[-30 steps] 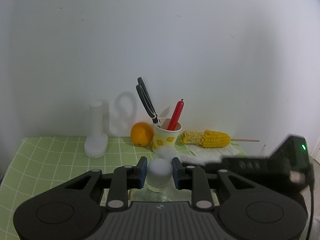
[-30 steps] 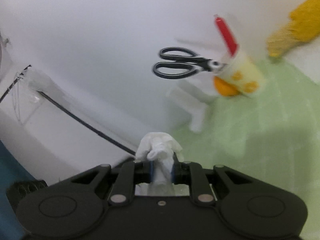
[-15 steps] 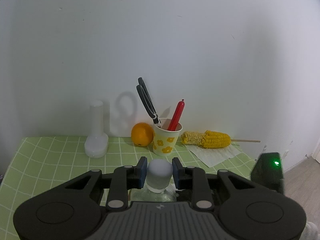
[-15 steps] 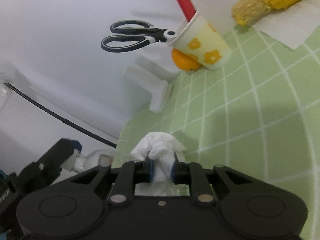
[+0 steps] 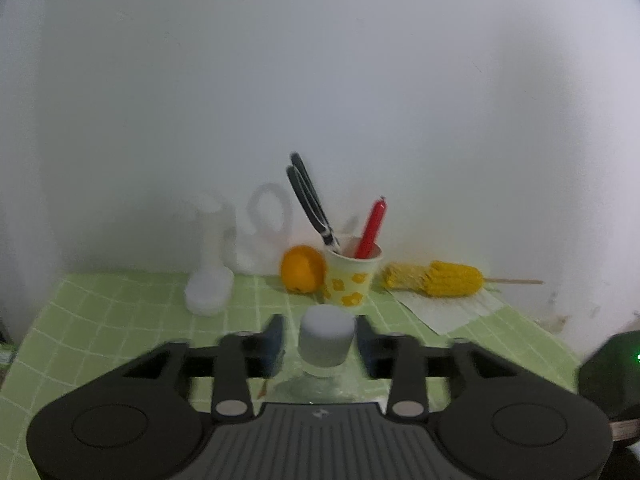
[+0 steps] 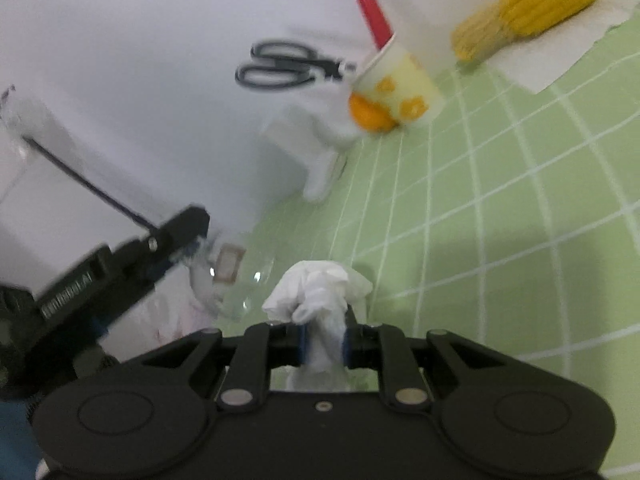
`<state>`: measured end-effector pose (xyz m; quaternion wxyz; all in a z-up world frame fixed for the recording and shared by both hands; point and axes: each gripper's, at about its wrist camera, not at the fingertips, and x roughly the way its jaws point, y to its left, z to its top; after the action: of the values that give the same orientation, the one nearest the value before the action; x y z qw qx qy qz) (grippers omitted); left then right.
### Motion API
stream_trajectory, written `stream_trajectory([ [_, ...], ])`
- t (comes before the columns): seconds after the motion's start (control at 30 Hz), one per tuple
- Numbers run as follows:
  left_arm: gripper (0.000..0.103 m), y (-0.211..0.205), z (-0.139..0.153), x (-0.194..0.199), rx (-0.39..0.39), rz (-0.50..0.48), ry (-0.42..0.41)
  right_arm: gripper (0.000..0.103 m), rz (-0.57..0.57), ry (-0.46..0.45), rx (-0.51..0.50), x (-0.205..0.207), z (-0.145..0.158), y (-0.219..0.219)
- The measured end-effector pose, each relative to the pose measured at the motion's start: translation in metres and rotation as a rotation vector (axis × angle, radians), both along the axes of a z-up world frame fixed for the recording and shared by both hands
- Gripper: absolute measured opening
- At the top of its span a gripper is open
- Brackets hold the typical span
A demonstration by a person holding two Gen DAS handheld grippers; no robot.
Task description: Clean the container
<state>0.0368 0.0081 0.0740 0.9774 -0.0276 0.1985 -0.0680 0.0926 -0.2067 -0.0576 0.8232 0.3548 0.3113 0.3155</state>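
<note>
A clear bottle with a white cap (image 5: pixel 327 340) stands between the fingers of my left gripper (image 5: pixel 320 342); the jaws have spread and a gap shows on each side of the cap. The bottle shows blurred in the right wrist view (image 6: pixel 224 280), beside the left gripper (image 6: pixel 120 264). My right gripper (image 6: pixel 323 344) is shut on a crumpled white tissue (image 6: pixel 320 292), held above the green checked tablecloth (image 6: pixel 500 200), to the right of the bottle.
At the wall stand a yellow-flowered paper cup (image 5: pixel 350 280) with black scissors (image 5: pixel 310 200) and a red stick (image 5: pixel 372 228), an orange (image 5: pixel 302 268), a white vase-like object (image 5: pixel 210 268), and a corn cob (image 5: pixel 440 278) on a napkin (image 5: pixel 452 304).
My left gripper's jaws have opened away from the bottle cap. My right gripper with the tissue has swung down toward the table and closer to the bottle.
</note>
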Motion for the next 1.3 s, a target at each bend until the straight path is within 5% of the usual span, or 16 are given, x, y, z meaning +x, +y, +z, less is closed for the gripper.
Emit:
stream_trajectory([
  [0.03,0.076,-0.003,-0.002,-0.002,0.014,0.02,-0.017,0.016,-0.013,-0.01,0.014,-0.001,0.0,-0.004],
  [0.1,0.084,-0.006,-0.009,-0.009,0.018,0.052,-0.053,0.016,-0.042,-0.012,0.035,-0.001,-0.001,-0.012],
  [0.4,0.082,-0.012,-0.038,-0.007,0.037,0.091,0.0,0.016,-0.082,-0.015,-0.004,-0.004,-0.004,-0.021],
  [0.53,0.061,-0.013,-0.042,-0.003,0.034,0.081,0.009,0.016,-0.09,-0.021,-0.014,-0.006,-0.003,-0.022],
  [0.8,0.061,-0.024,-0.043,-0.002,0.043,0.002,-0.003,0.016,-0.122,-0.052,-0.043,-0.015,0.003,-0.028],
  [1.3,0.077,-0.001,-0.043,-0.04,0.171,0.024,0.011,0.016,-0.135,-0.046,-0.066,-0.022,0.002,-0.034],
])
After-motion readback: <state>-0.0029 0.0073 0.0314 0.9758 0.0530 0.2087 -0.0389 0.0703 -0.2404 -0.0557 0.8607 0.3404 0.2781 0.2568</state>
